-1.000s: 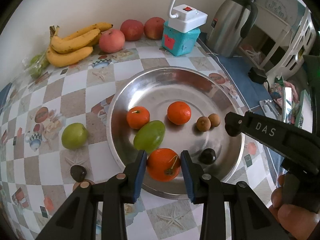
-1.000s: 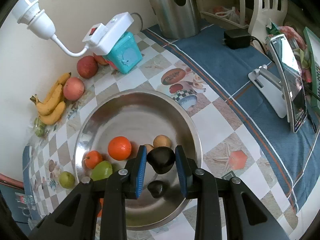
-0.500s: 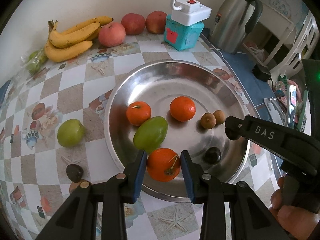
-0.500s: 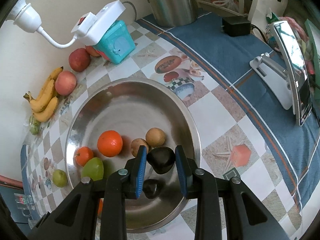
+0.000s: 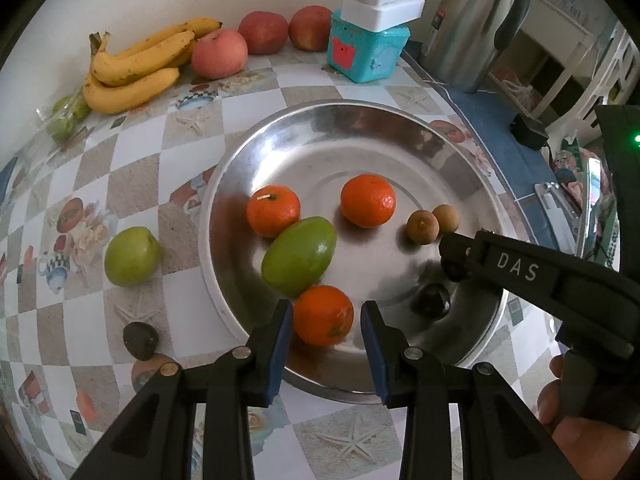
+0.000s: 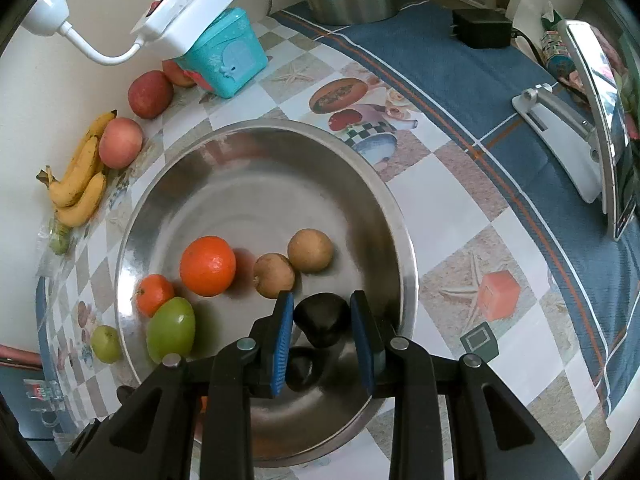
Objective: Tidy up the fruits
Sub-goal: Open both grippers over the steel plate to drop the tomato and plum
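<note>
A steel plate (image 5: pixel 340 140) holds two oranges (image 5: pixel 368 200), a green fruit (image 5: pixel 300 256), two brown longans (image 5: pixel 422 226) and a dark fruit (image 5: pixel 432 300). A third orange (image 5: pixel 324 314) rests at the plate's near rim between the fingers of my left gripper (image 5: pixel 326 308). A thin gap shows at the right pad, so this gripper is open. My right gripper (image 6: pixel 322 304) is shut on a second dark fruit (image 6: pixel 322 320), just above the plate (image 6: pixel 260 180) near its right rim. In the left wrist view, the right gripper (image 5: pixel 454 260) reaches in from the right.
Off the plate to the left lie a green apple (image 5: pixel 130 256) and a dark fruit (image 5: pixel 140 340). Bananas (image 5: pixel 136 68) and red apples (image 5: pixel 219 53) line the wall. A teal box (image 5: pixel 366 54), a kettle (image 5: pixel 476 24) and a phone stand (image 6: pixel 560 128) are beyond.
The orange was pinched between the left pads and now sits lower on the plate, free of the right pad. The right gripper has sunk toward the plate with its dark fruit.
</note>
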{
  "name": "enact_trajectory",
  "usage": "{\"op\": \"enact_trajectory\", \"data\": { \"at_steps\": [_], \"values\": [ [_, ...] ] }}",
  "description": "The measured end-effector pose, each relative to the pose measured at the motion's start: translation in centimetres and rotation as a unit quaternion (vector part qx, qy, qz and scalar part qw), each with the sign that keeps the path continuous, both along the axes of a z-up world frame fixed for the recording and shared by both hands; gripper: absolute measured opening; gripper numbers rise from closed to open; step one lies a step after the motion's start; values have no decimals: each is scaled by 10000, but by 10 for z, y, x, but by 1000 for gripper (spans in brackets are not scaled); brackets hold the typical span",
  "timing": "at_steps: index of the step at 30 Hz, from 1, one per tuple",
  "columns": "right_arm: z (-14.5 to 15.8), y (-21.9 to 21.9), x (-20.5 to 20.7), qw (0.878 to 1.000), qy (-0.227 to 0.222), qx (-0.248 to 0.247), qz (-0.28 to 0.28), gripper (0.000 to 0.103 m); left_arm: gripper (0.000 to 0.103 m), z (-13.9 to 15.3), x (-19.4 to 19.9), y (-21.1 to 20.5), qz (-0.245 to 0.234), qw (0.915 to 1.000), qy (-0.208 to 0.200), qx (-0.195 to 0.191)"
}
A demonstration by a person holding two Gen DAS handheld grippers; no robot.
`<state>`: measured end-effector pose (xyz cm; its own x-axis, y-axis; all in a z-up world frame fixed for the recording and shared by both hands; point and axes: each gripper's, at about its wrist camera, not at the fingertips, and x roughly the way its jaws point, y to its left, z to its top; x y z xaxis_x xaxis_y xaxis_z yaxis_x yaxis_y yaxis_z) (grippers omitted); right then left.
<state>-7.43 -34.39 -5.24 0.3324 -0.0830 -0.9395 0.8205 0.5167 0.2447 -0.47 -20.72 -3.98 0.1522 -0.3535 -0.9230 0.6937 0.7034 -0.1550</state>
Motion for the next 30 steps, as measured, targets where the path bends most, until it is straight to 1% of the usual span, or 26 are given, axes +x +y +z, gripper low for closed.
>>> {"op": "enact_trajectory", "data": {
  "at_steps": [1, 3, 7, 14, 17, 22, 27, 30],
  "values": [
    [1, 0, 0, 10000, -3, -12, 1, 32, 39, 0, 0, 0, 5, 10000, 19, -7],
    [4, 0, 0, 10000, 22, -37, 23, 43, 40, 2, 0, 1, 11, 10000, 21, -22],
    [14, 1, 2, 9999, -27, -137, 49, 43, 47, 7, 2, 2, 28, 9999, 55, -110],
    [30, 2, 5, 9993, -160, -318, 77, 43, 47, 16, 10, 10, 205, 9995, 110, -233],
    [31, 2, 4, 9993, -158, -324, 97, 43, 48, 18, 18, 20, 417, 9987, 147, -258],
    [26, 4, 6, 9995, -101, -237, 170, 43, 48, 23, 40, 43, 935, 9951, 131, -302],
    [28, 14, 14, 9990, -82, -256, 363, 43, 48, 26, 62, 71, 1451, 9889, 87, -295],
    [31, 22, 20, 9983, -160, -222, 524, 43, 48, 28, 73, 86, 1723, 9846, 48, -275]
  ]
}}
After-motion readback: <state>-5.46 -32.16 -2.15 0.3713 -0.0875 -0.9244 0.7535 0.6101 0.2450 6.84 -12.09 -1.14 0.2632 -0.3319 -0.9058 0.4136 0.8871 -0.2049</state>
